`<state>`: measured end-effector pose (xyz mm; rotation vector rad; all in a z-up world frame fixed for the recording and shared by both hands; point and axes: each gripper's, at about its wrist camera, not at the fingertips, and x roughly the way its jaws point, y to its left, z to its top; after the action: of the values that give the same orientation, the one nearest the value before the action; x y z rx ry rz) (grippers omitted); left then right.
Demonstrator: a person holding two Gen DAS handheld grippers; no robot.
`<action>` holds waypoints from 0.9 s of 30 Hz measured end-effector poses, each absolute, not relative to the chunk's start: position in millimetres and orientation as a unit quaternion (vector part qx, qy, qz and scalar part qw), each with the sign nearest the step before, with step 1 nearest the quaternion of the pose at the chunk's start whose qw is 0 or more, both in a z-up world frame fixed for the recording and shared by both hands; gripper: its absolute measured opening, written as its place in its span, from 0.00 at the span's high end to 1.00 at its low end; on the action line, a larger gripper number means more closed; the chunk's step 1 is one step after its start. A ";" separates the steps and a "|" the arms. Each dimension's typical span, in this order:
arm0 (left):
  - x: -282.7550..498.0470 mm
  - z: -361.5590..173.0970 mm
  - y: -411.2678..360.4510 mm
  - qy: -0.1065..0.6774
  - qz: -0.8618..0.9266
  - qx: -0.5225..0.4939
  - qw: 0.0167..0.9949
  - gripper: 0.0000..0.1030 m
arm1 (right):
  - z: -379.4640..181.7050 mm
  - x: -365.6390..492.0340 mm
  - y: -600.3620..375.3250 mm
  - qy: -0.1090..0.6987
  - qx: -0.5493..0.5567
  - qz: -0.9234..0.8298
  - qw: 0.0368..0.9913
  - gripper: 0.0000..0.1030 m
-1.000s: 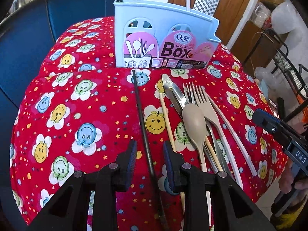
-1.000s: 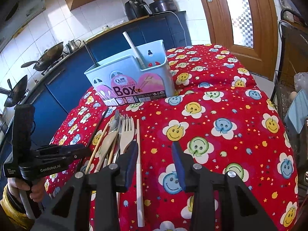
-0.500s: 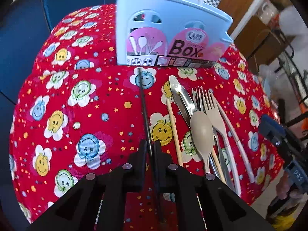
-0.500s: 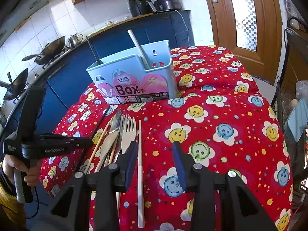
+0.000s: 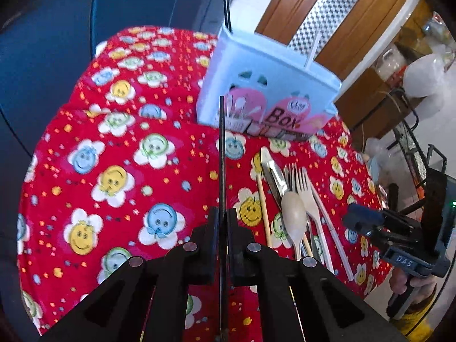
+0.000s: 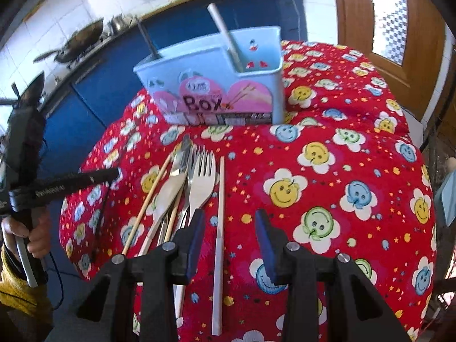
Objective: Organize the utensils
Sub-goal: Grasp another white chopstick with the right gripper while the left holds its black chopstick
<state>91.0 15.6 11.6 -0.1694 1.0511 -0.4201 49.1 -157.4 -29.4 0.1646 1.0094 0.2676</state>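
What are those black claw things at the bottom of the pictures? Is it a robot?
No robot. A person holds a pinching tool in each hand, and each tool has a camera looking along its fingers. One picture comes from the left gripper, the other from the right gripper. The left one is shut on a black chopstick. The right one grips nothing; its jaws are closing slightly above a white chopstick. On the red smiley tablecloth lie forks, a spoon, and wooden chopsticks. Behind stands the blue utensil box, where they belong.
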 end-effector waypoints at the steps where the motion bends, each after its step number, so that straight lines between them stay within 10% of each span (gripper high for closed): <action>1: 89.9 14.1 16.9 0.489 -0.198 -0.078 0.846 0.95 | -29.5 50.1 -155.1 0.489 0.070 0.130 0.860 0.65; 8: 82.3 23.9 19.9 0.445 -0.201 -0.076 0.869 0.95 | -27.7 60.9 -139.4 0.534 0.012 0.141 0.833 0.86; 27: 73.3 41.4 21.1 0.385 -0.220 -0.076 0.893 0.95 | -42.6 100.9 -104.8 0.633 -0.077 0.139 0.758 0.90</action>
<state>73.3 21.1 41.4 -0.1567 0.7992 -0.4561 100.9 -104.8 -42.6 -0.1676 1.3781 0.3019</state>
